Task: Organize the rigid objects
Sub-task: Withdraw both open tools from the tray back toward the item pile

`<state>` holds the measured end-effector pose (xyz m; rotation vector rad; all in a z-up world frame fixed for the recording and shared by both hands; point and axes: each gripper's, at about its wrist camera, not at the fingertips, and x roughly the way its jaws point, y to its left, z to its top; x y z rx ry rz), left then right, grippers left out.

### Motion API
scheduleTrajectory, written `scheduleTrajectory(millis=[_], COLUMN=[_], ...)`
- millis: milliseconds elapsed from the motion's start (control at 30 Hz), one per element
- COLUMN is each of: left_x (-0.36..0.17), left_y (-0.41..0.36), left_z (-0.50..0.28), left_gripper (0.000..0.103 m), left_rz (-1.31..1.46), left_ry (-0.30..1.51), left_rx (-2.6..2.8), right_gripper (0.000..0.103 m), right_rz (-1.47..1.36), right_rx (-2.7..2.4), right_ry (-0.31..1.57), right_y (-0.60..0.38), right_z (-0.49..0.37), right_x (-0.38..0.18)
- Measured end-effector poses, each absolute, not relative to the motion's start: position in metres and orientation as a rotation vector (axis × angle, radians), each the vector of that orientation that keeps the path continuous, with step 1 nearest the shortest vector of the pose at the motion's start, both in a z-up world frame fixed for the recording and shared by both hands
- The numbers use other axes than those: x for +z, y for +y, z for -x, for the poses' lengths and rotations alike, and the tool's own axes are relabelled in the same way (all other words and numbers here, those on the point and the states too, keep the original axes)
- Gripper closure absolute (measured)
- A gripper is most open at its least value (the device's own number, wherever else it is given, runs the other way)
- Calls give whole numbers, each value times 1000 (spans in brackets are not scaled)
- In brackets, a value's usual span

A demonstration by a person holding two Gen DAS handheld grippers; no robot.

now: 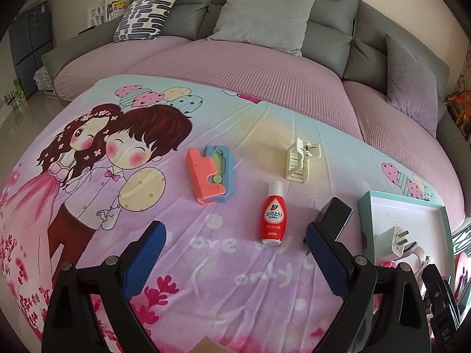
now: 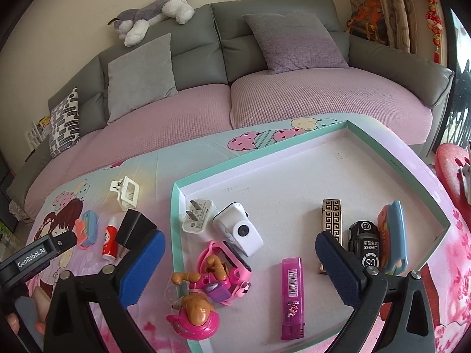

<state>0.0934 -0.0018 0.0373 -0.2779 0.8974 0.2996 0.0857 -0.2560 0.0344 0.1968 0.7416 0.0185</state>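
From where I sit, my left gripper (image 1: 234,245) hangs over the cartoon-printed blanket (image 1: 182,264) with its blue fingers (image 1: 144,260) spread wide and nothing between them. Going left to right on the blanket ahead of it, I see an orange and blue toy (image 1: 210,175) lying flat, then a red bottle (image 1: 273,216) with a white cap lying on its side, and beyond it a cream hair clip (image 1: 300,161). A black block (image 1: 337,216) sits just past the left gripper's right finger. Further right comes the teal-rimmed tray (image 2: 294,142), where my right gripper (image 2: 240,256) hovers with its fingers (image 2: 338,267) just as wide and gripping nothing. Inside the tray, from the left, lie a white charger plug (image 2: 197,216), a small white camera (image 2: 240,231), a pink doll toy (image 2: 206,288) draped over the tray's near left rim, a pink lighter (image 2: 291,297), a gold patterned lighter (image 2: 331,220), a black toy car (image 2: 363,239), and a second orange and blue toy (image 2: 393,235) leaning on the right wall. A grey sofa (image 2: 265,14) stands behind it all.
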Motion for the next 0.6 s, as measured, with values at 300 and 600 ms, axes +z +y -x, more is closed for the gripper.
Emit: scheduleTrajectory(millis=[300,600], left_x=[38,24], left_y=[16,53], left_z=[-98,-106], left_gripper=[7,7], left_rz=[293,331], left_ry=[896,917], left_rx=[319,386], right_gripper=[0,0], right_rz=[-138,-95], right_rx=[56,84], right_ry=[738,703], right_y=[-223,-197], right_z=[-86,-86], right_x=[33,33])
